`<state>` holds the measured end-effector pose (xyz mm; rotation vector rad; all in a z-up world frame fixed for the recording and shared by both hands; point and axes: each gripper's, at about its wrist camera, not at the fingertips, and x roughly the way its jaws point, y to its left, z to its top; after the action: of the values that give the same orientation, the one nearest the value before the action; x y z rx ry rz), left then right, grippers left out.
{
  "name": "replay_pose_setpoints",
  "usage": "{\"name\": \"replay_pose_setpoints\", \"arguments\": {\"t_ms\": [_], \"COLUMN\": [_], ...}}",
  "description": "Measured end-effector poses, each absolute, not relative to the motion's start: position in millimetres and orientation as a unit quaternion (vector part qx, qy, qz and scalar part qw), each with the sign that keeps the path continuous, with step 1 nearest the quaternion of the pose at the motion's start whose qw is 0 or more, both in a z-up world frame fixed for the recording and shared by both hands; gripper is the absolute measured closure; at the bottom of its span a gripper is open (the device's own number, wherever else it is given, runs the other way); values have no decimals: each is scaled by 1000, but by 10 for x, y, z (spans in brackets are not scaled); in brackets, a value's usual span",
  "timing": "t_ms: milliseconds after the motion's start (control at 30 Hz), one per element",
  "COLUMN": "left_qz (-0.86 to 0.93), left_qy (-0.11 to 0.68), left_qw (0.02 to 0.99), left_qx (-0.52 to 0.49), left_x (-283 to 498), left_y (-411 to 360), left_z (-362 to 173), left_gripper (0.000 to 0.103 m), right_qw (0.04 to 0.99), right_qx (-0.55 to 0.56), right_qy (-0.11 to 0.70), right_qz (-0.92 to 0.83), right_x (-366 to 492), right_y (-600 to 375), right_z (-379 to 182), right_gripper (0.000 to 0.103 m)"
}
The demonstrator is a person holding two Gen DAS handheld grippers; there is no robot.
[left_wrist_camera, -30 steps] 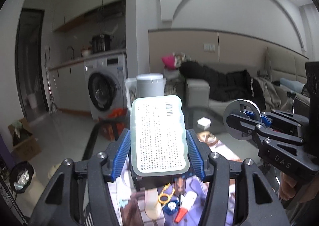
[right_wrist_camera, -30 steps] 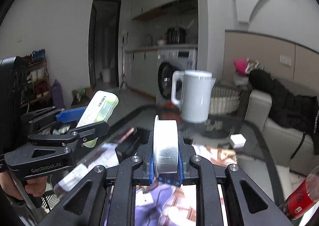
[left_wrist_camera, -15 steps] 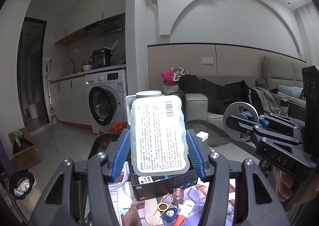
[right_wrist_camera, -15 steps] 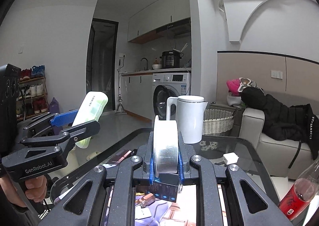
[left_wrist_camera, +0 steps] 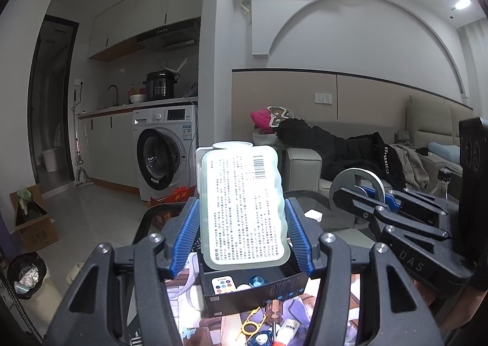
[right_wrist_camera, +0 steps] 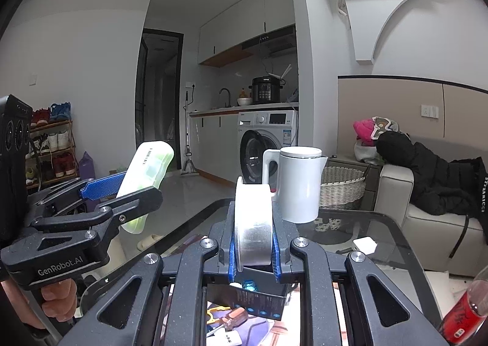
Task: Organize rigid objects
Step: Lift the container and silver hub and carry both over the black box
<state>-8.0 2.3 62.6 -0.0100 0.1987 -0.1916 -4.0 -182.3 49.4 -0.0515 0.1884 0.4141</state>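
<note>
My left gripper (left_wrist_camera: 242, 233) is shut on a flat pale-green plastic case (left_wrist_camera: 244, 205) with a printed label, held upright in the air; it also shows in the right wrist view (right_wrist_camera: 146, 181). My right gripper (right_wrist_camera: 253, 242) is shut on a roll of clear tape (right_wrist_camera: 253, 224), seen in the left wrist view (left_wrist_camera: 357, 190) too. Below both, an open black box (left_wrist_camera: 259, 291) holds a small remote and a blue item; its wall shows in the right wrist view (right_wrist_camera: 259, 303). A screwdriver (left_wrist_camera: 273, 312) and small tools lie in front of the box.
A white kettle (right_wrist_camera: 300, 184) stands on the glass table (right_wrist_camera: 387, 239) behind the box, with a small white block (right_wrist_camera: 364, 244). A red-labelled bottle (right_wrist_camera: 463, 312) is at the right edge. A sofa, wicker basket and washing machine lie beyond.
Both grippers have tilted upward and drawn back, holding the same objects. The box now sits lower in both views and more of the room shows.
</note>
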Motion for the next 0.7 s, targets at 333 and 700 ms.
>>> {"name": "replay_pose_setpoints", "arguments": {"t_ms": [333, 700], "left_qz": [-96, -87], "left_qy": [103, 131], "left_qw": [989, 986], "left_qx": [-42, -53], "left_x": [291, 586], "left_y": [105, 104], "left_z": [670, 531], "left_gripper": [47, 48], "right_qw": [979, 978], "right_qx": [3, 15], "right_qy": [73, 109], "right_qz": [190, 180], "right_x": [372, 773], "right_y": [-1763, -1678], "right_z": [683, 615], "right_gripper": [86, 86]}}
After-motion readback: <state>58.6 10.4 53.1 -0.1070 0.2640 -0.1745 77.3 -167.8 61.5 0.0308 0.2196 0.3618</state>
